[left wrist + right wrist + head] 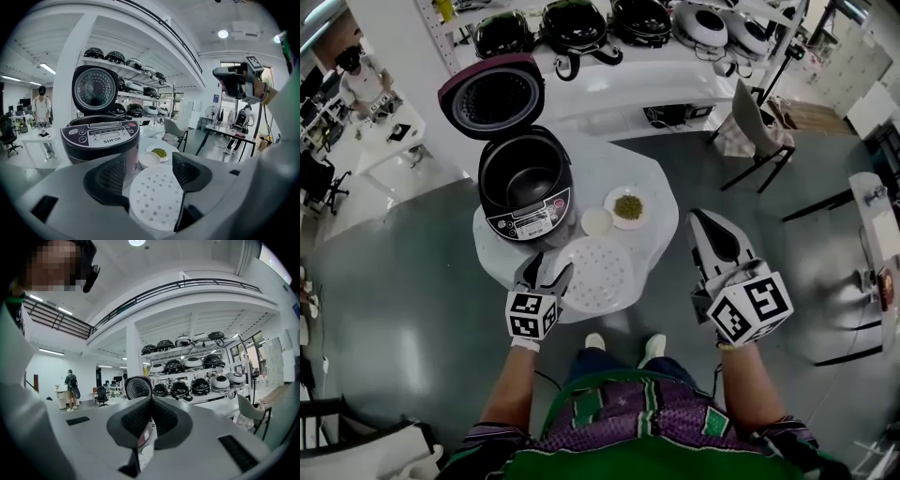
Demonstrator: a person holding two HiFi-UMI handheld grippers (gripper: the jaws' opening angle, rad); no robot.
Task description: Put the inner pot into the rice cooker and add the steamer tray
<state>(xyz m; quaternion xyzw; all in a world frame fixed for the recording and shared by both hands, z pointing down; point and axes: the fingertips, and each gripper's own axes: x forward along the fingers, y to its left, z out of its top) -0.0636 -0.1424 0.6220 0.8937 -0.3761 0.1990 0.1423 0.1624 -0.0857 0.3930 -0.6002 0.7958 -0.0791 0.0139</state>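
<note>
The black rice cooker (525,187) stands open on the round white table (661,234), its lid (492,94) tipped back. A dark inner pot (518,176) sits inside it. The white perforated steamer tray (595,275) lies flat on the table in front of the cooker. My left gripper (551,272) is open at the tray's left edge. In the left gripper view the steamer tray (155,197) shows between the spread jaws of that gripper (147,164), untouched, with the cooker (101,138) just behind. My right gripper (712,234) (150,420) is shut and empty, off the table's right side.
A small white bowl (597,221) and a plate of green beans (628,206) sit right of the cooker, behind the tray. Shelves of other rice cookers (609,23) and a chair (755,131) lie beyond. A person (42,110) stands far left.
</note>
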